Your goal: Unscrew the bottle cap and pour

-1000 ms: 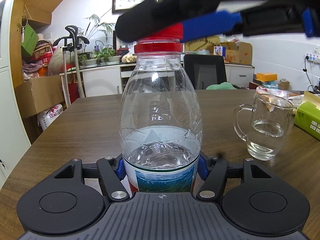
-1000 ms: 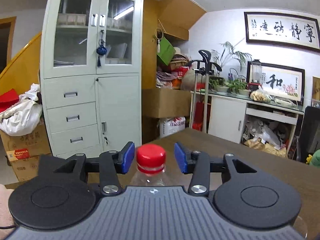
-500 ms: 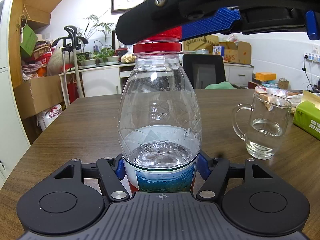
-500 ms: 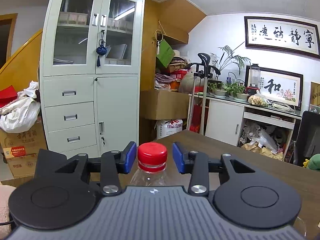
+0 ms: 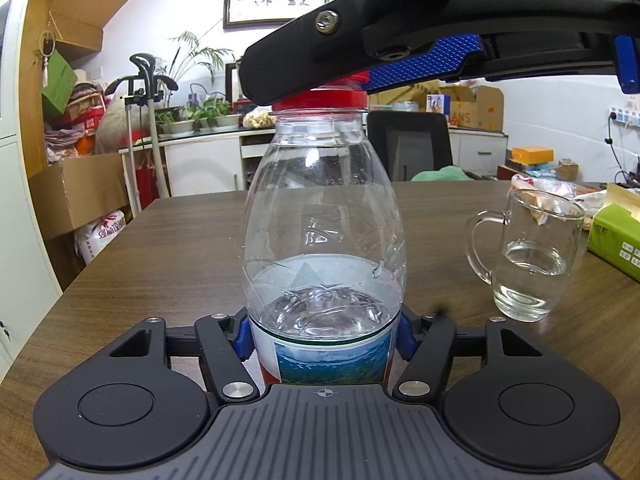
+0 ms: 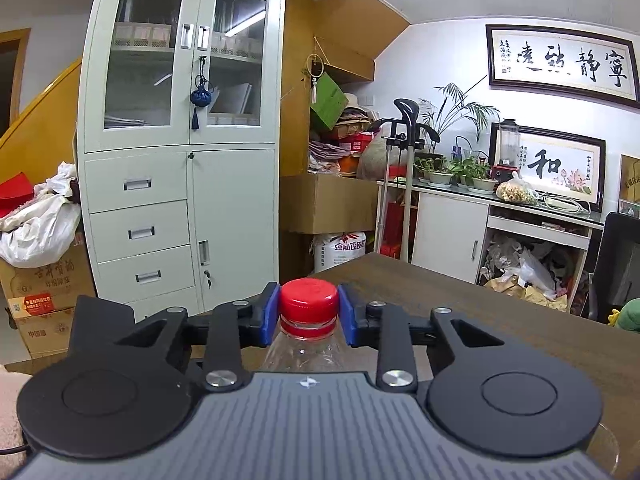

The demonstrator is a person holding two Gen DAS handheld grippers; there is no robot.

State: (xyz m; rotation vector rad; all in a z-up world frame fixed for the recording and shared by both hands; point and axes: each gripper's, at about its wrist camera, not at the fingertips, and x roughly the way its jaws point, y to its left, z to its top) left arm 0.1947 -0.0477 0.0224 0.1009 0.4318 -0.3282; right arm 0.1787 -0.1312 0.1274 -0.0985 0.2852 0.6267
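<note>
— Where's the water bottle [image 5: 322, 216] in all this?

— Standing upright on the wooden table [image 5: 168, 248], with the glass mug [image 5: 534, 256] near it on the side of the green tissue pack [image 5: 618, 240]. The mug has a little water in it already.

— And the two tongs?

— The left gripper [image 5: 322, 338] is clamped on the bottle low down, its blue pads pressed against the label band from both sides. The right gripper [image 6: 309, 312] sits over the top, its blue pads [image 6: 271, 312] touching the red cap [image 6: 309, 304] on either side, so I'd say it has closed on the cap.

— So the twist is the step in hand?

— That's my reading. The cap looks fully seated, with its ring beneath it.

— What makes it go well?

— Keep the lower grip firm, because that thin clear plastic will likely buckle and let the bottle spin. Turn the upper tool about the bottle's own axis, pads level on the ribbed side of the cap, not tilted. If they ride too high, I'd expect them to slip off.

— And the risk?

— Tipping the bottle toward the mug while wrenching. It's only about a third full, so it's probably light.
</note>
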